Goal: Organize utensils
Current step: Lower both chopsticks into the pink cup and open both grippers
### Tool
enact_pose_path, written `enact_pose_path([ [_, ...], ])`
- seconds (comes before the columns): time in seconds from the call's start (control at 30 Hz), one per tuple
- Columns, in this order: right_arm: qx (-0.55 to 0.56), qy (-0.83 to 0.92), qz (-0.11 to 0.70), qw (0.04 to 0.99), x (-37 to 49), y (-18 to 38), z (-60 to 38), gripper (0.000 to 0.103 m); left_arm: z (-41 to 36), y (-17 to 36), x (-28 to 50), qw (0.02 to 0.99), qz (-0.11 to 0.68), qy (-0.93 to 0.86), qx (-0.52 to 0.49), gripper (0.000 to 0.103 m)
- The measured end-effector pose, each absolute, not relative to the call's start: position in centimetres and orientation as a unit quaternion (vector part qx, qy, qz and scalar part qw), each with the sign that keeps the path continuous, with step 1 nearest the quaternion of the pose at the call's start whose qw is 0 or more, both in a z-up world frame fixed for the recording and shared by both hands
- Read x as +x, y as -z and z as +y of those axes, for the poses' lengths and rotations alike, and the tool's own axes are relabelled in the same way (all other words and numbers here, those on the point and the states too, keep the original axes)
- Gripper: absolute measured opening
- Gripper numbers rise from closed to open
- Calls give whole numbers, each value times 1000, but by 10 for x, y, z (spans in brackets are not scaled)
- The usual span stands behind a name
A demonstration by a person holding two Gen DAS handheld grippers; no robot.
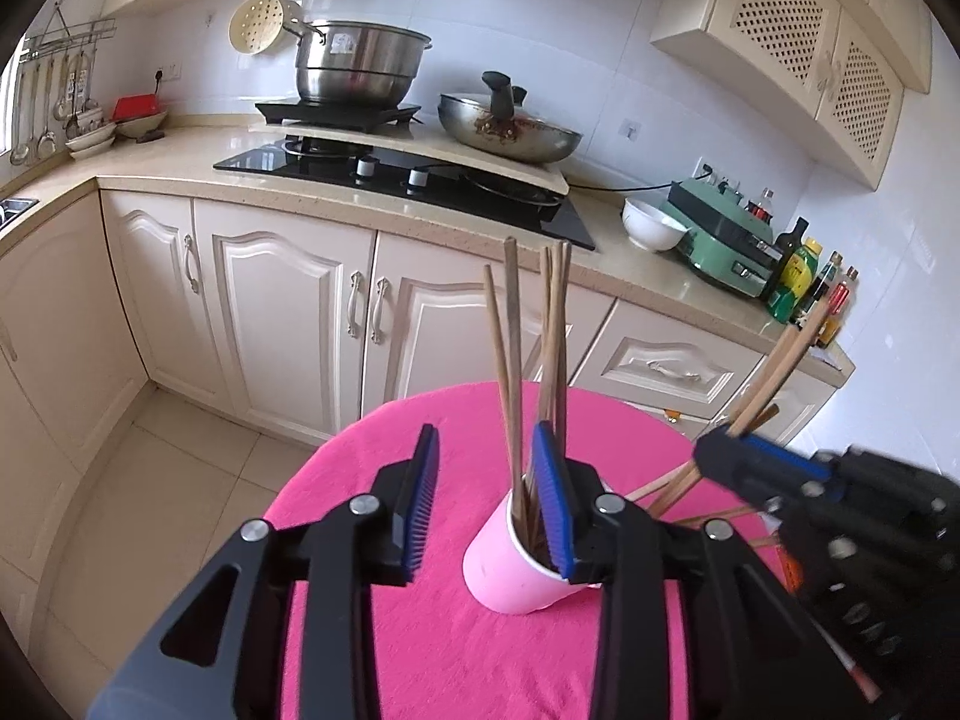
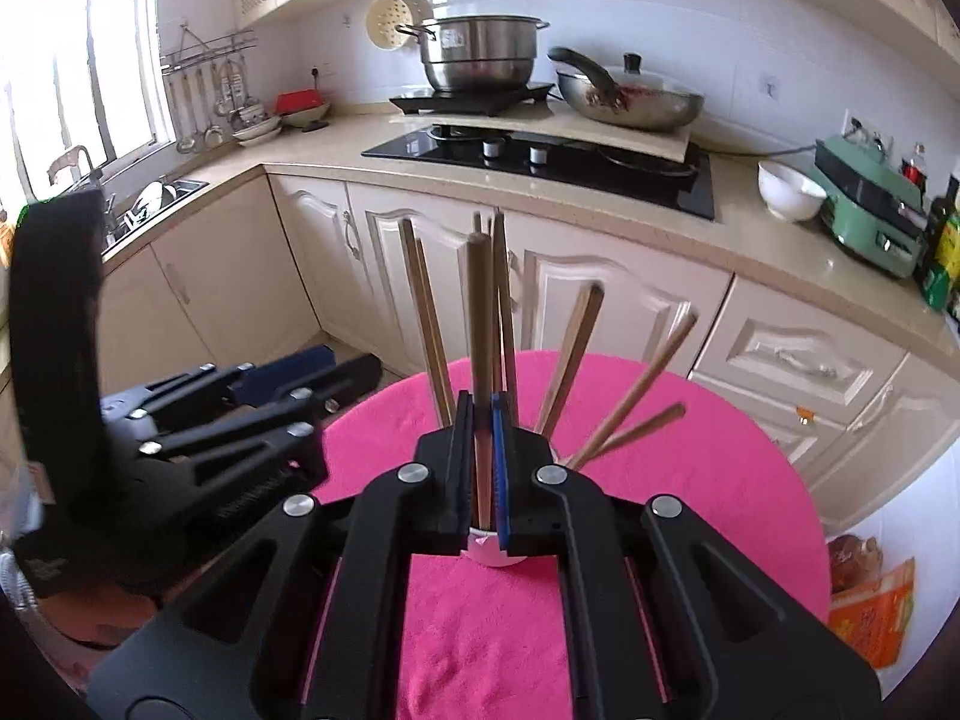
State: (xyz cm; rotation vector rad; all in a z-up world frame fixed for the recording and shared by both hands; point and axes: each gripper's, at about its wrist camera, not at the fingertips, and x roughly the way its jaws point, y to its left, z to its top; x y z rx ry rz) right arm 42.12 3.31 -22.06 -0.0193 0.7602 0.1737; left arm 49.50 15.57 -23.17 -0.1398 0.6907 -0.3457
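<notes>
A pink cup [image 1: 510, 576] stands on the round table under a pink cloth [image 1: 432, 660], with several wooden chopsticks [image 1: 511, 360] upright in it. My left gripper [image 1: 486, 483] is open just in front of the cup, and its pads touch nothing. At the right, my right gripper [image 1: 750, 462] is shut on chopsticks [image 1: 786, 354] that slant up and to the right. In the right wrist view the right gripper [image 2: 482, 420] grips a held chopstick [image 2: 480, 324] above the cup's rim [image 2: 489, 543]. More chopsticks [image 2: 630, 402] lean out to the right. The left gripper [image 2: 312, 387] is at the left.
Behind the table runs a kitchen counter [image 1: 336, 183] with a black hob [image 1: 384, 171], a steel pot [image 1: 354, 63] and a wok [image 1: 510, 129]. A white bowl [image 1: 653, 225], a green appliance [image 1: 720, 234] and bottles [image 1: 798, 282] stand at the right. An orange bag [image 2: 873, 612] lies by the table.
</notes>
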Motion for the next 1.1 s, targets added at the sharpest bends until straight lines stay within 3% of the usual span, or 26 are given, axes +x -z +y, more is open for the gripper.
enact_pose_path([
  [0.37,15,-62,383,922,419,252,34,7,161,233,483,921,349,166,-45,38],
  [0.9,32,-57,356,932,376,203,41,10,173,191,435,929,331,165,-18,49],
  [0.97,33,-59,351,934,366,195,41,21,175,184,425,929,331,163,-20,49],
  [1.03,31,-58,340,938,356,187,41,51,176,179,416,931,329,160,-20,50],
  [1.1,34,-62,325,943,348,179,38,52,176,173,405,932,328,154,-20,50],
])
